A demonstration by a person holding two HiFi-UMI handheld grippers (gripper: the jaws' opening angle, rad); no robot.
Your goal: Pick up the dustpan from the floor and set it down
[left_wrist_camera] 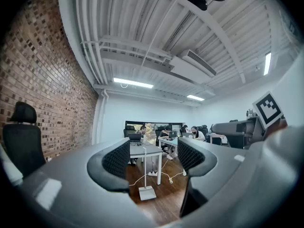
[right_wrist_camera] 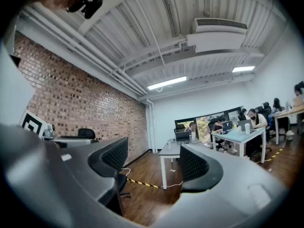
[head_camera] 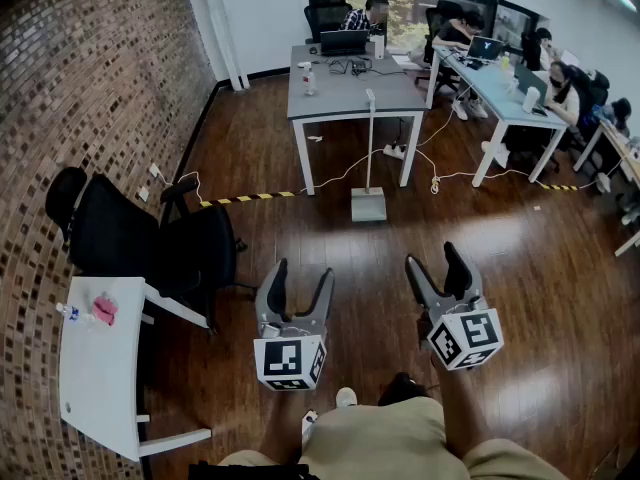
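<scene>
The grey dustpan [head_camera: 368, 205] stands on the wooden floor in front of a grey desk, its long handle upright. My left gripper [head_camera: 302, 273] is held level, well short of the pan, open with nothing between its fingers. In the left gripper view the dustpan [left_wrist_camera: 146, 192] shows through the gap of the left gripper [left_wrist_camera: 149, 163], still some way ahead. My right gripper [head_camera: 432, 258] hangs beside the left, also open and empty. The right gripper view looks past the right gripper [right_wrist_camera: 154, 167] at the floor and desk; the dustpan is not in it.
A black office chair [head_camera: 150, 243] and a small white table [head_camera: 100, 368] stand at the left by the brick wall. The grey desk [head_camera: 350, 93] is behind the dustpan, with cables and a yellow-black tape strip [head_camera: 250, 198] on the floor. People sit at desks [head_camera: 500, 83] back right.
</scene>
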